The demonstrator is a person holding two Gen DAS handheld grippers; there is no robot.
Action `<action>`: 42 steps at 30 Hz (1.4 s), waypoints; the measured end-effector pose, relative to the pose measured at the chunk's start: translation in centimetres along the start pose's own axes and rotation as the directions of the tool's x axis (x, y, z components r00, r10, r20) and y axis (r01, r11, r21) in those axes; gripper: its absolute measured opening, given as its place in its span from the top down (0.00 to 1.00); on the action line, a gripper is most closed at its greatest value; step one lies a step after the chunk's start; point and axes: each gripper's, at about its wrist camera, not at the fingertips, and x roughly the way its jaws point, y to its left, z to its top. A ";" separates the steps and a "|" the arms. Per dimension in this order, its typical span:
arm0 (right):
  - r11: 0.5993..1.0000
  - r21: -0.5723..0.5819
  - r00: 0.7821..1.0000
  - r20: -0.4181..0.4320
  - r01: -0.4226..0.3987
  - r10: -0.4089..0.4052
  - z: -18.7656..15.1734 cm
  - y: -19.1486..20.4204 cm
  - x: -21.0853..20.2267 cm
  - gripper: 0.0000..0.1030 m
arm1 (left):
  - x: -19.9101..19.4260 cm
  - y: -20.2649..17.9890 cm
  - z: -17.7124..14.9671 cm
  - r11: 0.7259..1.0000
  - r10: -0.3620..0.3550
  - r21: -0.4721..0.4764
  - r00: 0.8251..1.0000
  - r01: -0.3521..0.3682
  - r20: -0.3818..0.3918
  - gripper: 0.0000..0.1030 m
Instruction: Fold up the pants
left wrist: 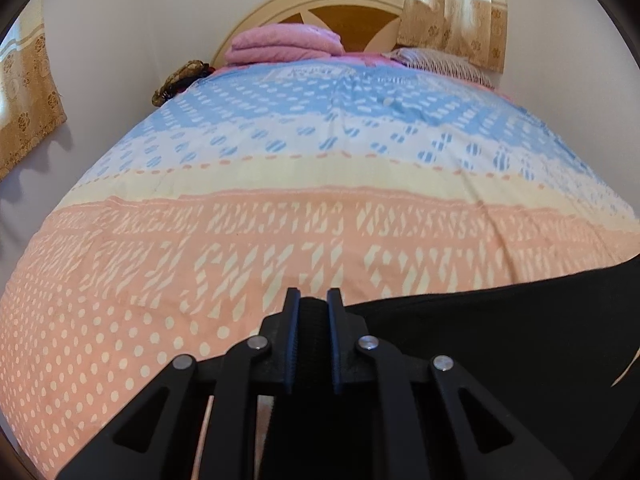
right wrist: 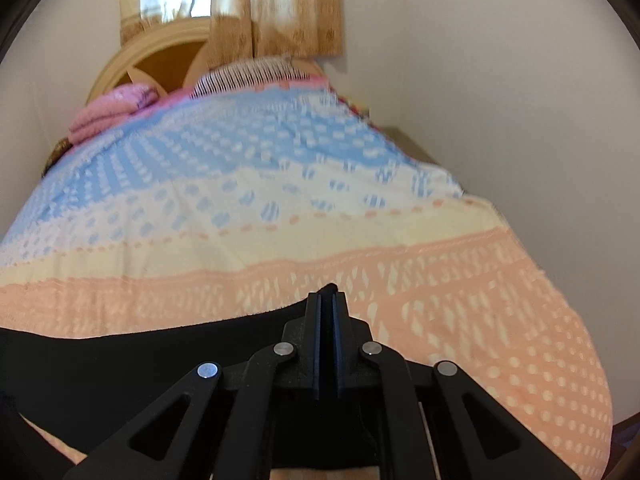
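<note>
The black fabric pants [left wrist: 500,332] are held taut between both tools above the foot end of the peach, cream and blue patterned bedspread [left wrist: 320,184]. The left gripper [left wrist: 313,300] is clamped on a thick band of the black cloth, probably the waistband. The right gripper [right wrist: 328,296] is pinched nearly closed on a thin edge of the same garment, though blur obscures the detail. Judged step: carrying the pants over for laying out. The next move calls for lowering both ends evenly onto the bedspread, keeping tension to prevent creasing.
</note>
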 end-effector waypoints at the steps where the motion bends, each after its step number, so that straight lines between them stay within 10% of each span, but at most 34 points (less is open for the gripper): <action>1: 1.000 0.004 1.000 0.028 -0.007 0.006 0.1 -0.1 -1.0 0.96 | -0.4 0.0 0.0 1.000 -0.006 -0.007 1.000 0.006 0.010 0.86; 19: 0.986 0.086 0.955 0.272 -0.144 0.116 -6.0 -4.5 -13.0 0.96 | -9.1 4.0 -3.9 0.963 -0.193 -0.145 0.958 0.226 0.214 0.86; 42: 0.967 0.220 0.988 0.121 -0.126 0.101 -19.8 -10.2 -13.1 0.96 | -11.8 4.3 -18.1 0.956 -0.241 -0.115 0.944 0.271 0.224 0.86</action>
